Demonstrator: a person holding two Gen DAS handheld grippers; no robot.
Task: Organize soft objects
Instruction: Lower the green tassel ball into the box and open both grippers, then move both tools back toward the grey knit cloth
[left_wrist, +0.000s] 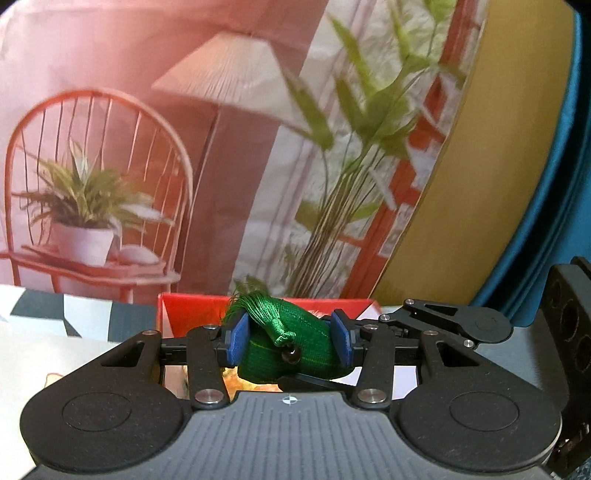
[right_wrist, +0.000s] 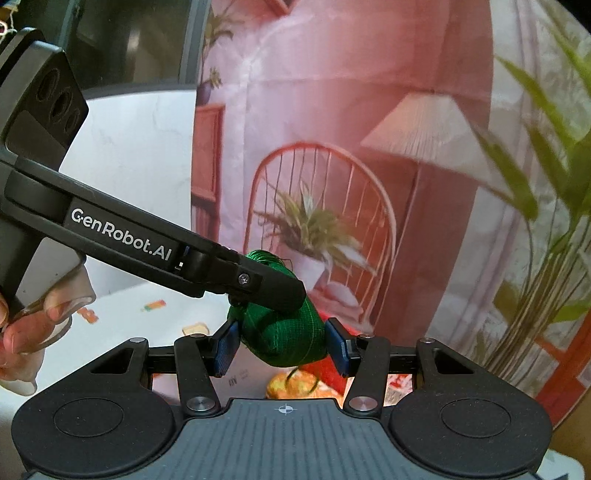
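The blue pads (left_wrist: 236, 334) of the left gripper (left_wrist: 290, 338) press into both sides of a green fabric pouch (left_wrist: 295, 350), clamped on it, with its tassel (left_wrist: 258, 310) and a dark bead draped over the top. In the right wrist view the right gripper (right_wrist: 282, 345) does the same: its blue pads (right_wrist: 225, 345) squeeze the green bundle from either side, and the left gripper's black finger reaches in from the upper left and lies across the top of the same cloth. So both tools seem to hold one soft object together, lifted off whatever lies below.

Just beyond and under the pouch sits a red box (left_wrist: 177, 314), and beneath the right jaws something orange and yellow (right_wrist: 295, 386) shows, too blurred to name. A person's hand (right_wrist: 33, 325) grips the left tool's handle. Behind stands a printed pink backdrop (left_wrist: 147, 110) with chair, lamp and plants.

As a judgement: the pouch is picked up but not yet placed. Setting it down in its place, perhaps the red box, and releasing are still to come; other items' status cannot be told.
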